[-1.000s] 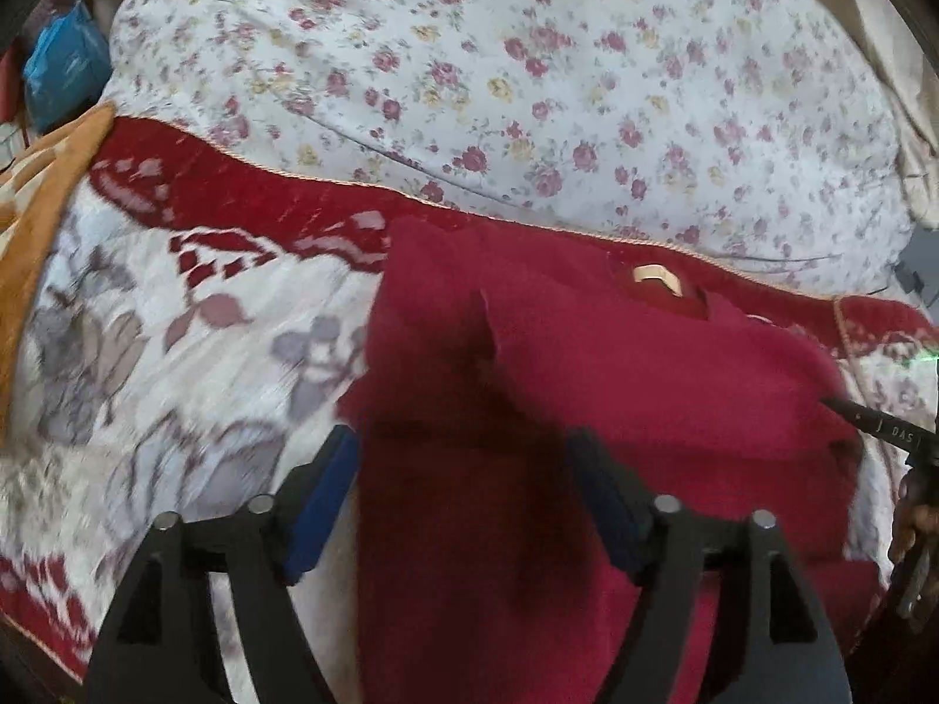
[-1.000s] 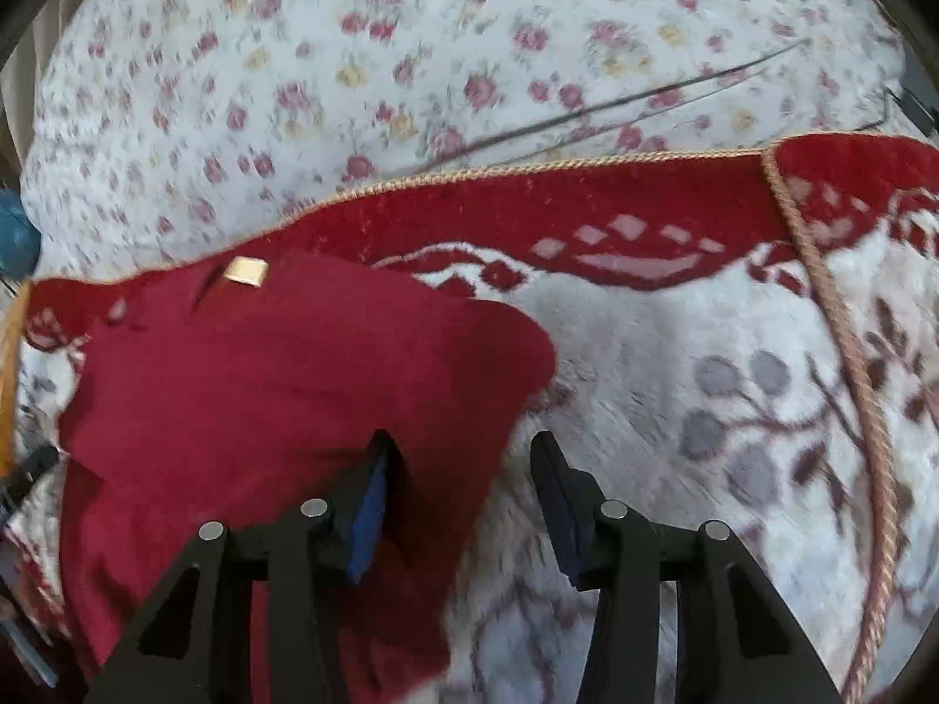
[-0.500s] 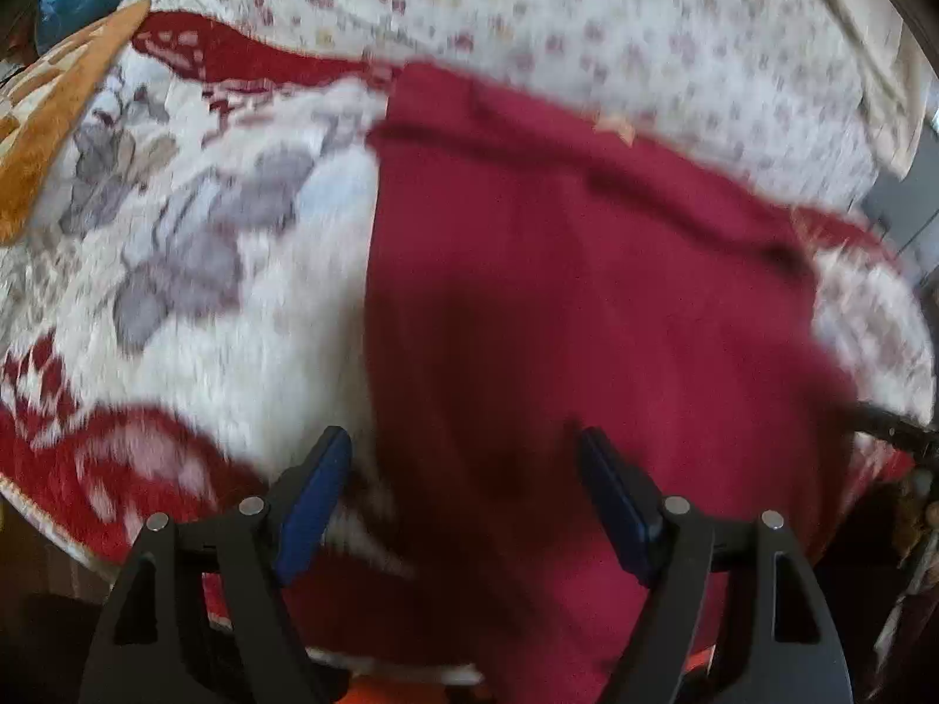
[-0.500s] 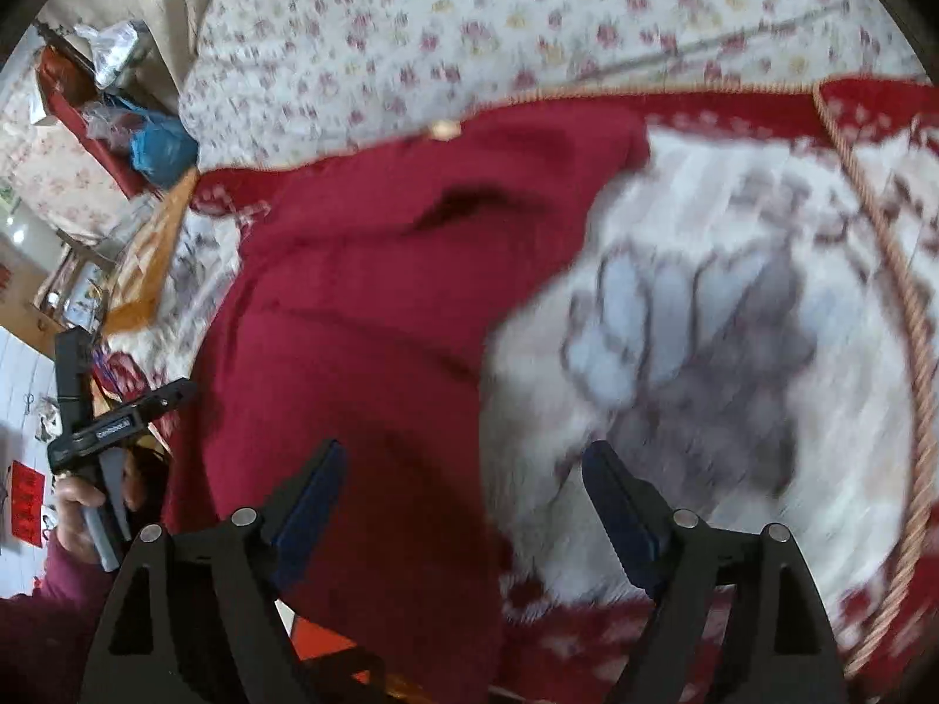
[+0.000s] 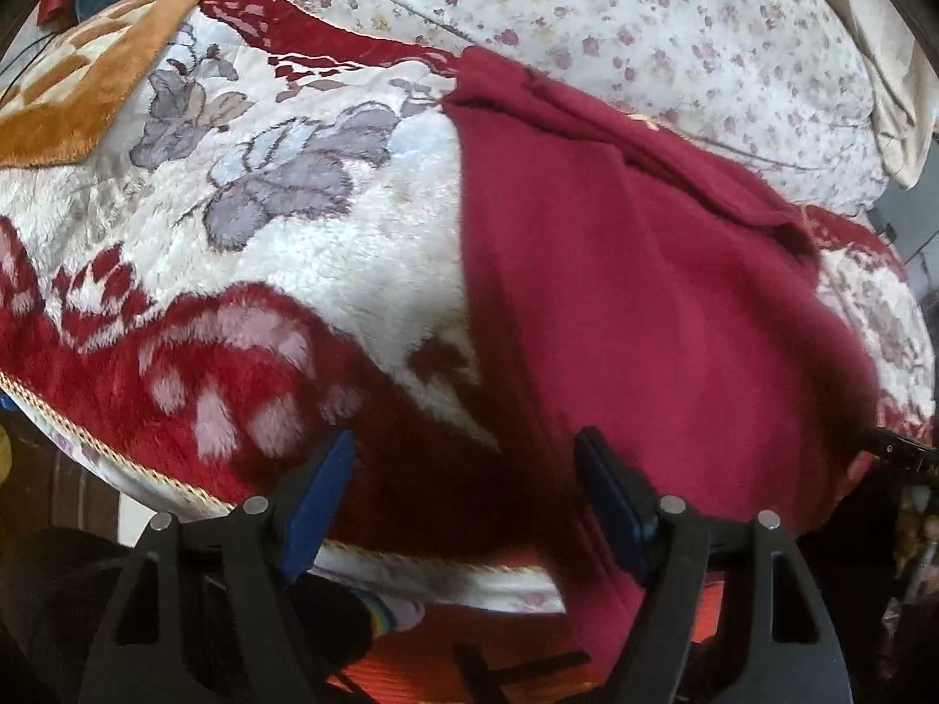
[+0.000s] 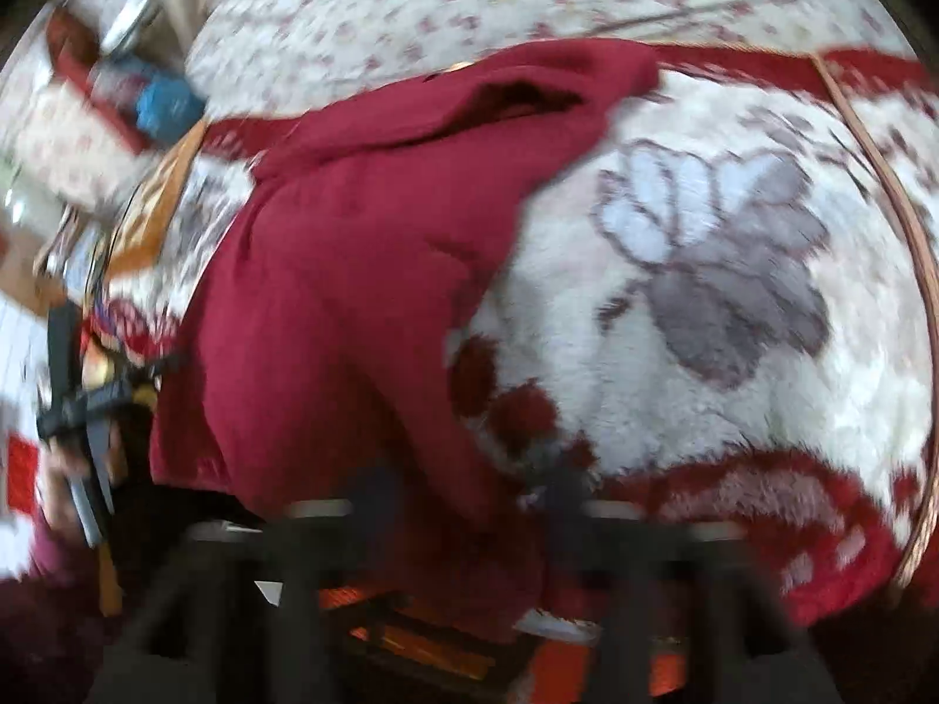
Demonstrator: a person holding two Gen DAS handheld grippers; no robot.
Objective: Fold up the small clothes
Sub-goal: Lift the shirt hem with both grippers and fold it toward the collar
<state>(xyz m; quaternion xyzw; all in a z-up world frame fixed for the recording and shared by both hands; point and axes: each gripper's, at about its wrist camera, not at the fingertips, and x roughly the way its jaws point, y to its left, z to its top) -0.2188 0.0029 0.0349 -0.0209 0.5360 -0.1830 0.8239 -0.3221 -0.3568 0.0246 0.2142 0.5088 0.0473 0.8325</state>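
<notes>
Though unheld, garment (image 5: 645, 305) between fingers (image 5: 604, 487).

The red garment (image 5: 645, 305) is a soft, matt fleecy cloth with a fuzzy nap. The blanket (image 5: 328, 246) beneath it is thick, long-piled plush with a slight sheen, edged in twisted golden cord (image 6: 915, 317). The floral sheet (image 5: 675, 29) is thin, smooth woven cloth. The left tool (image 5: 463, 481) is matt black plastic with blue pads (image 5: 320, 484) and metal screw heads.

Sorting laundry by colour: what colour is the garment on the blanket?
Dark red garment, plain; clearest in the left wrist view.
</notes>
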